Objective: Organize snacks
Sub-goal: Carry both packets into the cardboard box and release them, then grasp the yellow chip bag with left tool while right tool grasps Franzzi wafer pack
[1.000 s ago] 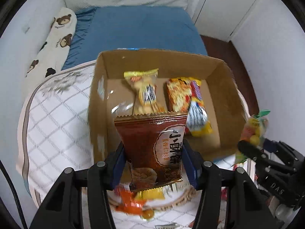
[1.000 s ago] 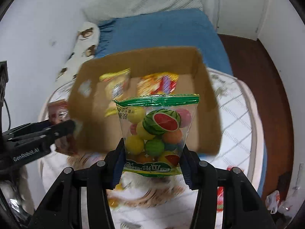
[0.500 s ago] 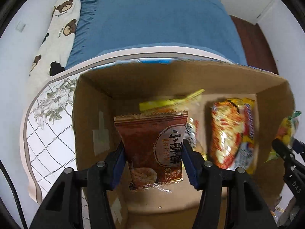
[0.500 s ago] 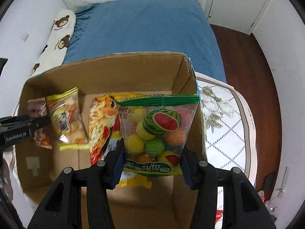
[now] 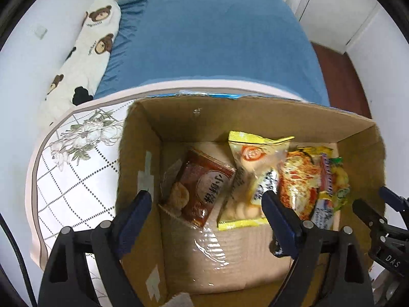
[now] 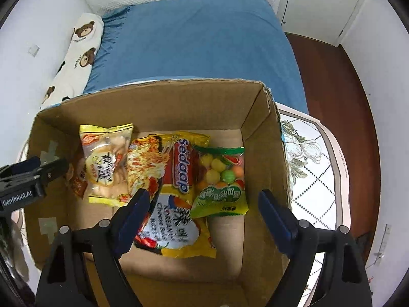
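Both wrist views look down into an open cardboard box (image 5: 138, 153) that stands on a table (image 5: 74, 186) covered with a white diamond-checked, flower-printed cloth, at the foot of a bed (image 5: 209, 43) with a blue sheet.

Left claw (image 5: 207, 220): spread wide, holding nothing, poised above the left part of the box; its blue-padded fingers (image 5: 133, 217) straddle the packets below. Right claw (image 6: 207, 217): likewise wide apart and empty, above the right part of the box, with its tips also visible at the right margin of the left wrist view.

Contents, left to right on the box floor: a brown biscuit packet (image 5: 204, 189), lying tilted near the left wall; a clear cracker bag with yellow ends (image 5: 253, 176), whose edge rests against the brown packet; a yellow Sedaap Korean cheese noodle packet (image 6: 173, 192), overlapping the cracker bag's side; and a green-edged bag of fruit-shaped candies (image 6: 222, 181), its left edge touching the noodle packet, a strip of bare floor between it and the right wall.

Background: a bear-print bolster pillow (image 6: 76, 56) along the bed's left edge, beside a white wall; dark wooden floor (image 6: 332, 81) to the right.
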`<action>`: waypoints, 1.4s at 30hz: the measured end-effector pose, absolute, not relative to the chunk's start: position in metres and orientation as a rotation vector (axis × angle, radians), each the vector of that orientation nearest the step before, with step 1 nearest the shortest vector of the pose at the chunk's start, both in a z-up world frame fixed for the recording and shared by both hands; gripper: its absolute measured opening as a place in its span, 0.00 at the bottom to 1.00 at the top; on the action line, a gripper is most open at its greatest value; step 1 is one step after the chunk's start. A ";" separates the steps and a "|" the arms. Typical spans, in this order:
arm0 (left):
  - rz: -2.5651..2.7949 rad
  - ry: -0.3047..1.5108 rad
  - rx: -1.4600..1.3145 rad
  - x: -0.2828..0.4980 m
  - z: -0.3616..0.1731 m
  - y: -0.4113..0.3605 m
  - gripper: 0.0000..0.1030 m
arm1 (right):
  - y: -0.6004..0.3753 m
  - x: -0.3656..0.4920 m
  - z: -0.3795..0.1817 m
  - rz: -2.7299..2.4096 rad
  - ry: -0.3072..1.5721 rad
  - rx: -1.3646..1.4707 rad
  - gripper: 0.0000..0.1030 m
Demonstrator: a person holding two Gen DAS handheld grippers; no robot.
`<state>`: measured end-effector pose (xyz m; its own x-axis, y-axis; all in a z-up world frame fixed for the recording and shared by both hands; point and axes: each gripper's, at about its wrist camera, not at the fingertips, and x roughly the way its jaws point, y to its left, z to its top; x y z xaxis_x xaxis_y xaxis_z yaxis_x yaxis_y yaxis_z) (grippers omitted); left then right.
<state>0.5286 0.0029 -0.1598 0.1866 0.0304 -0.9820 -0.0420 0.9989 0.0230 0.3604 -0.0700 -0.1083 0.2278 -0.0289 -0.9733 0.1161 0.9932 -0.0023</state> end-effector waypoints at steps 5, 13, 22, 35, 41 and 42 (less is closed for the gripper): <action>0.042 1.275 -0.014 0.487 -0.127 -0.003 0.85 | -0.054 0.331 -0.081 -0.084 1.277 0.070 0.86; 0.033 1.134 0.008 0.420 -0.080 -0.013 0.85 | -0.031 0.277 -0.039 -0.049 1.179 0.054 0.86; 0.031 1.056 0.026 0.369 -0.046 -0.020 0.85 | -0.016 0.222 -0.004 -0.022 1.114 0.069 0.86; 0.146 1.135 0.026 0.289 -0.092 -0.002 0.85 | -0.020 0.141 -0.056 -0.043 1.203 0.340 0.86; 0.214 1.280 0.030 0.278 -0.153 0.014 0.85 | -0.031 0.130 -0.140 -0.098 1.309 0.630 0.86; 0.223 1.290 0.034 0.277 -0.159 0.016 0.85 | -0.033 0.132 -0.147 -0.112 1.305 0.654 0.86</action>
